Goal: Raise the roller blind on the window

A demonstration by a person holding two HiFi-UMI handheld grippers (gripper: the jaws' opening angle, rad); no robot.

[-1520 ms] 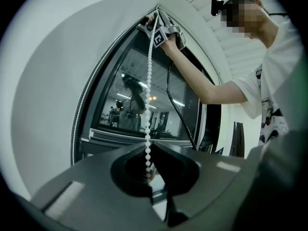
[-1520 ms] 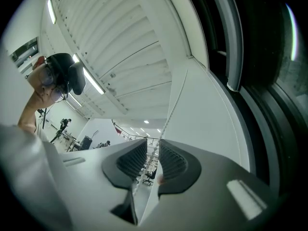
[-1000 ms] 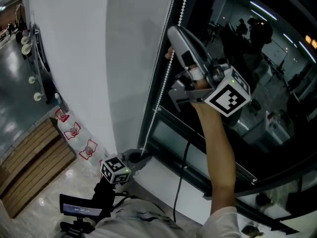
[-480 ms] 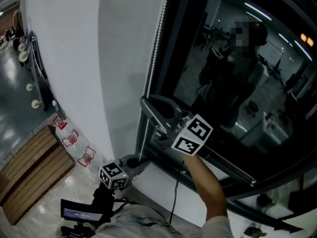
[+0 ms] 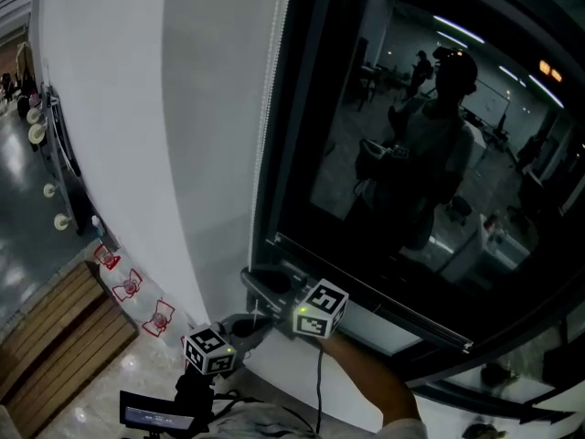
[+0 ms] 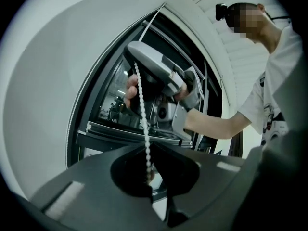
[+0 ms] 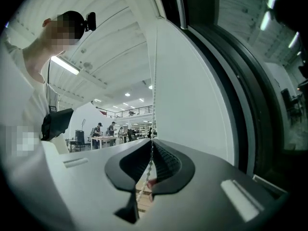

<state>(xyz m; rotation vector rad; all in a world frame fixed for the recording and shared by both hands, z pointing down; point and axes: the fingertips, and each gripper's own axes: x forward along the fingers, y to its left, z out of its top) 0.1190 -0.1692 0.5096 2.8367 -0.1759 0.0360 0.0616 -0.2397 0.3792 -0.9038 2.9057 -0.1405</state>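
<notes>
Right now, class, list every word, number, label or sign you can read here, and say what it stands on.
No text is readable.
Upper marker cube: black-and-white squares only, no letters.
Lower marker cube: the same.
Red-and-white signs by the wall: too small to read.
Small screen at the bottom edge: blurred.
Orange lit sign reflected in the window: blurred.

left gripper (image 6: 148, 173) grey | right gripper (image 7: 151, 171) grey | marker cubes (image 5: 320, 307) black-white | sleeve (image 6: 257, 105) white
</notes>
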